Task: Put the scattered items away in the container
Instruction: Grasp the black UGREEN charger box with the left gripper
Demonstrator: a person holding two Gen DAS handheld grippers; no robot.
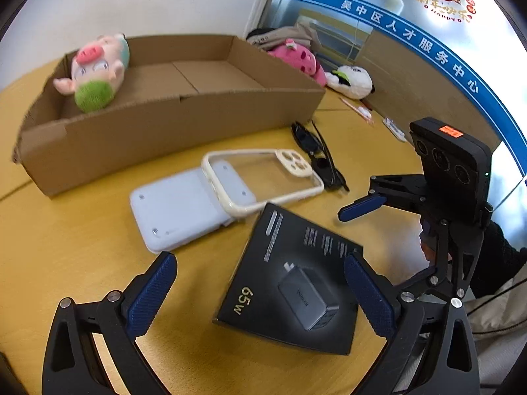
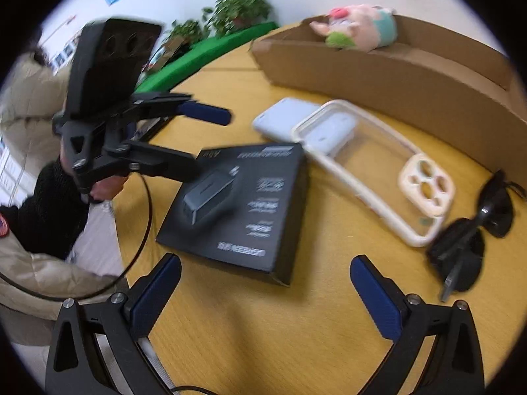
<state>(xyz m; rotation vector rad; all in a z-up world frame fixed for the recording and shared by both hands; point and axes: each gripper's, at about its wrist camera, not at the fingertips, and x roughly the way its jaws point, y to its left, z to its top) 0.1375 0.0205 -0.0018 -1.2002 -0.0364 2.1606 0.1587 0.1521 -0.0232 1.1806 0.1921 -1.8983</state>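
A shallow cardboard box (image 1: 184, 125) lies at the back of the yellow table, with a pink pig plush (image 1: 95, 69) in its left end; both show in the right wrist view, box (image 2: 395, 82) and plush (image 2: 359, 24). In front lie a white power bank (image 1: 178, 210), a clear phone case (image 1: 263, 177) resting partly on it, black sunglasses (image 1: 316, 154) and a black 65W charger box (image 1: 290, 283). My left gripper (image 1: 260, 293) is open, low over the charger box's near end. My right gripper (image 2: 265, 291) is open and empty, just in front of the charger box (image 2: 237, 207).
A pink plush (image 1: 299, 59) and a white plush (image 1: 352, 80) lie behind the box by a glass wall. A pen (image 1: 357, 108) lies near them. The table edge runs along the left in the right wrist view, with the person's coat (image 2: 29, 263) beyond.
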